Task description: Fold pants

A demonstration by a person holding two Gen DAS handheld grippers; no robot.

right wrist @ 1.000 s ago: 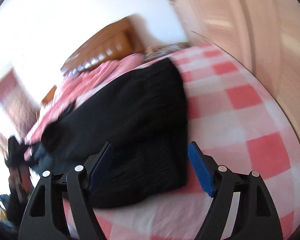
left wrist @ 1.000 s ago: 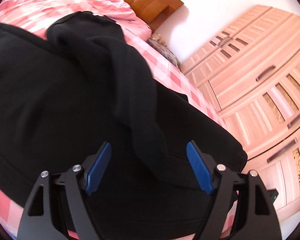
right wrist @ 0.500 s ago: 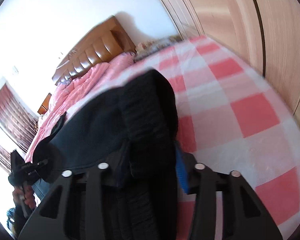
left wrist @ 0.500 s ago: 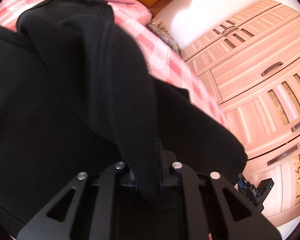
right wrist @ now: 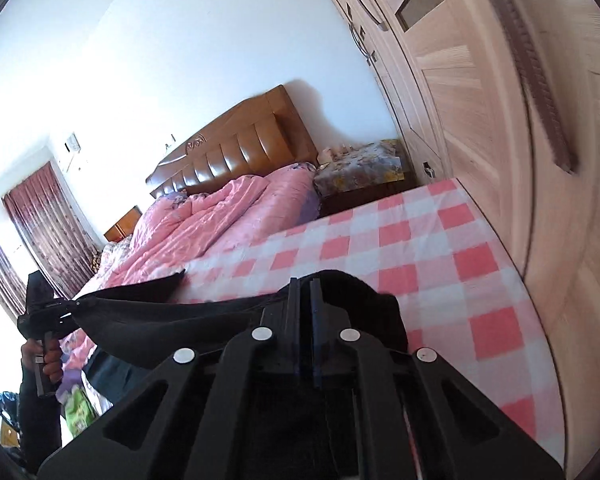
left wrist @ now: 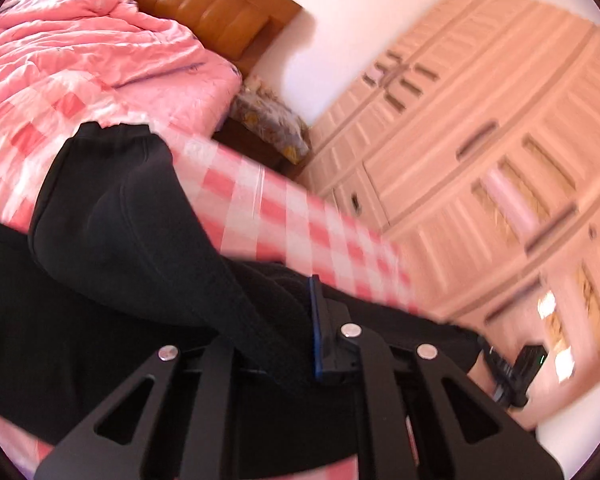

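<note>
The black pants (left wrist: 120,240) lie on the pink checked bed sheet (left wrist: 280,208), with one part lifted. My left gripper (left wrist: 288,320) is shut on a thick fold of the pants; cloth hides its left finger, and only the right blue pad (left wrist: 315,328) shows. In the right wrist view, my right gripper (right wrist: 304,292) has its jaws closing tight on the pants' edge (right wrist: 360,292), cloth pinched between the pads. The pants (right wrist: 160,320) hang stretched from it across to the left gripper (right wrist: 40,312), which a person's hand (right wrist: 48,364) holds. The right gripper (left wrist: 512,372) shows at the lower right of the left wrist view.
A crumpled pink duvet (right wrist: 220,220) covers the bed's far half below a brown headboard (right wrist: 240,152). A nightstand with a flowered cloth (right wrist: 360,168) stands beside the bed. A tall wooden wardrobe (right wrist: 500,120) runs close along the bed's right edge.
Both grippers were open over the flat pants; they have shut on the cloth and risen, lifting that part of the pants off the bed.
</note>
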